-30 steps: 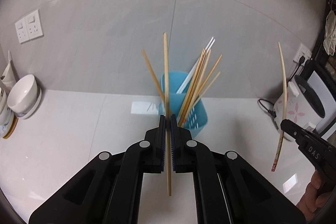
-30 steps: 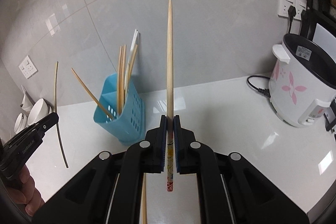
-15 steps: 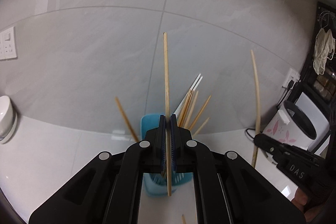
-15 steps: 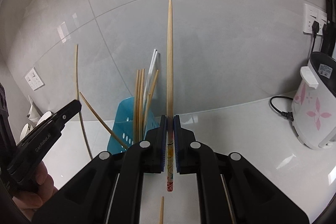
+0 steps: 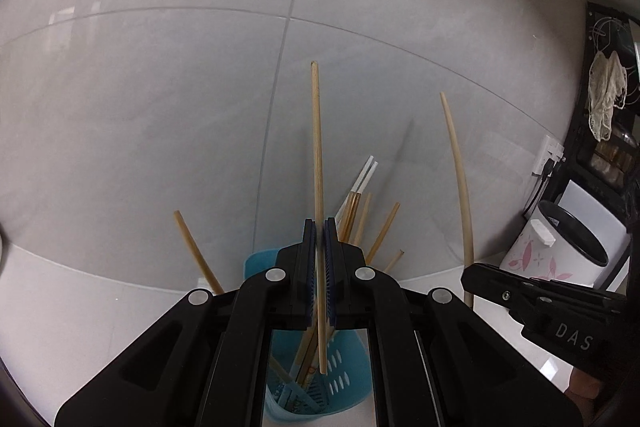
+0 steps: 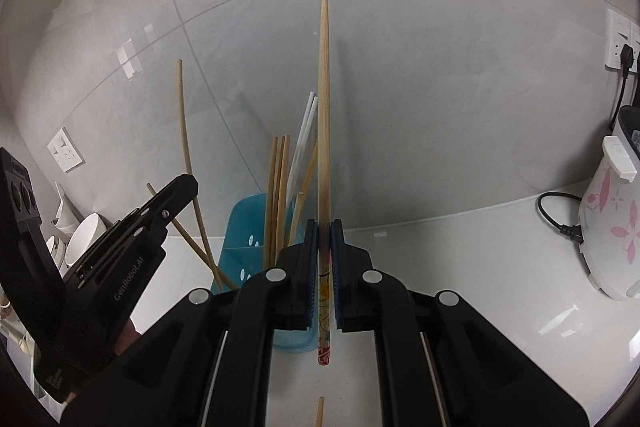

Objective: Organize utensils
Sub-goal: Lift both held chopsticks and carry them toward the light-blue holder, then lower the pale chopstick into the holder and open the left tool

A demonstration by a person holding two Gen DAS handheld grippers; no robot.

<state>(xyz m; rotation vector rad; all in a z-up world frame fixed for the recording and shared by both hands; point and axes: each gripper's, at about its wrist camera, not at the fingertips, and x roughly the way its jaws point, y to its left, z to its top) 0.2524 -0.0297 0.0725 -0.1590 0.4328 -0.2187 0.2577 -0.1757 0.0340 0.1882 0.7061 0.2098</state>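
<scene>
Left claw (image 5: pixel 319 255): clenched on a plain chopstick (image 5: pixel 317 155), whose lower end hangs over the blue holder (image 5: pixel 340 383).
Right claw (image 6: pixel 325 259): clamped on a patterned chopstick (image 6: pixel 323 115), beside the holder (image 6: pixel 244 247) and above the counter (image 6: pixel 460 247).
Risk: your stick may snag the leaning chopsticks (image 5: pixel 360 215) on the way in.
Risk: let go early and it could bounce out.
Risk: the claws sit near each other; you could knock them together or tip the holder.

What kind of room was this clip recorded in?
Most likely a home kitchen: a rice cooker plugged in on a white counter, a blue chopstick holder, stacked bowls, tiled wall.
</scene>
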